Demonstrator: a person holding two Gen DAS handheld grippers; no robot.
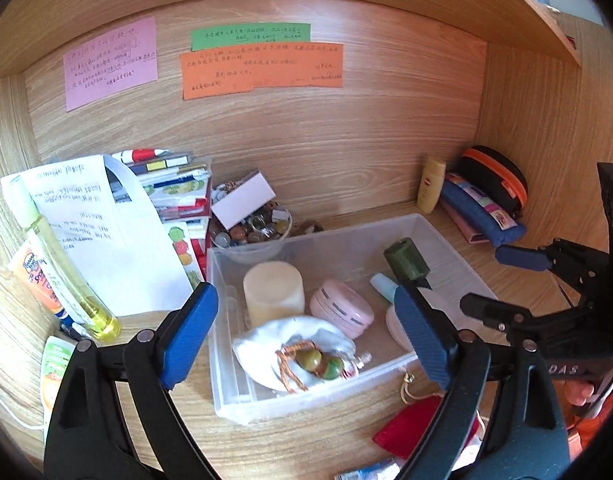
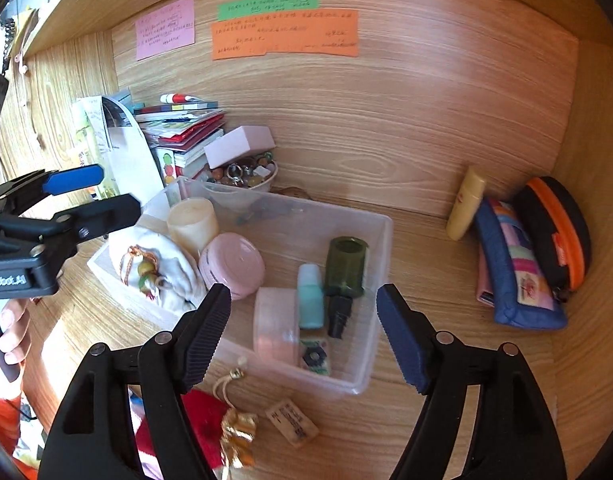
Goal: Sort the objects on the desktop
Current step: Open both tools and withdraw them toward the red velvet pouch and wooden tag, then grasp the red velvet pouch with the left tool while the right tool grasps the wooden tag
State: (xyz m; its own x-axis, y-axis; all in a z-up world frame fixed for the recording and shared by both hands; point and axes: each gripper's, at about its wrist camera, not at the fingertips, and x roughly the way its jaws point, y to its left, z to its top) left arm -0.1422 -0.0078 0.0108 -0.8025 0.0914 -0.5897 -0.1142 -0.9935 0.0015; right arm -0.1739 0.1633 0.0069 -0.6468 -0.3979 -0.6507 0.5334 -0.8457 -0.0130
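A clear plastic bin (image 1: 434,228) (image 2: 370,364) stands on the wooden desk. It holds a cream candle (image 1: 273,292) (image 2: 192,220), a pink round case (image 1: 341,307) (image 2: 232,264), a white drawstring pouch with green beads (image 1: 294,350) (image 2: 154,270), a dark green bottle (image 1: 406,259) (image 2: 345,268), a teal bottle (image 2: 310,296) and a pink tape roll (image 2: 275,324). My left gripper (image 1: 306,336) is open and empty over the bin's near side. My right gripper (image 2: 304,336) is open and empty above the bin's near right part. It also shows in the left wrist view (image 1: 502,280).
A red pouch with gold trim (image 2: 210,420) (image 1: 410,426) and a small wooden stamp (image 2: 292,422) lie in front of the bin. A bowl of beads (image 1: 252,228) (image 2: 242,176), stacked booklets (image 2: 178,124) and bottles (image 1: 62,268) stand left. Pouches (image 2: 522,264) and a yellow bottle (image 2: 464,204) stand right.
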